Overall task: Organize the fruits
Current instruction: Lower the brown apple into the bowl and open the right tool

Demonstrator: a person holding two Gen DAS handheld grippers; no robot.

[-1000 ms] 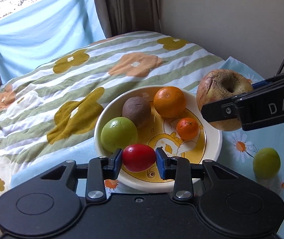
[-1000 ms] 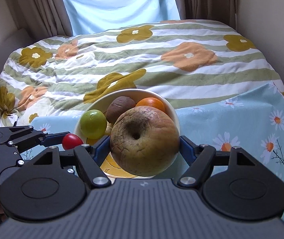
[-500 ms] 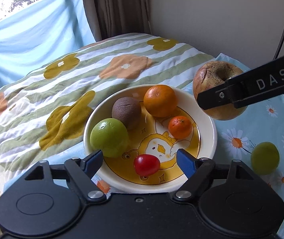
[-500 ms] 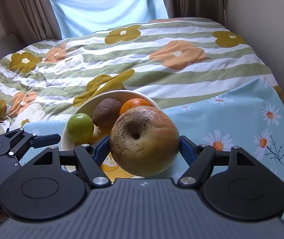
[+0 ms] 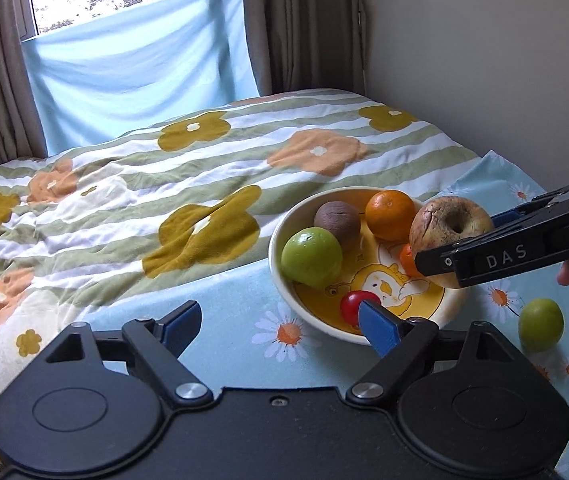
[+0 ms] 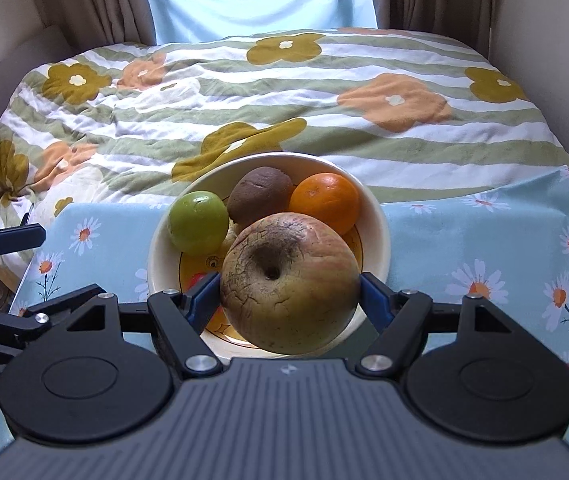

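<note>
1. My left gripper [image 5: 280, 326]: jaws opening, nothing between them, over the blue daisy cloth [image 5: 224, 304] just beside the bowl [image 5: 280, 240].
2. My right gripper [image 6: 290, 292]: pads pinching the big wrinkled apple [image 6: 290, 280], held above the bowl's near side.
3. In the bowl: red tomato [image 5: 350, 306], green apple [image 5: 311, 257], kiwi [image 5: 337, 220], orange [image 5: 390, 214].
4. A second green fruit [image 5: 541, 324] sits on the cloth, right of the bowl.

A bed [image 5: 244, 152] carries a daisy cloth [image 5: 224, 300], bowl [image 5: 280, 252] and green fruit [image 5: 540, 324].
</note>
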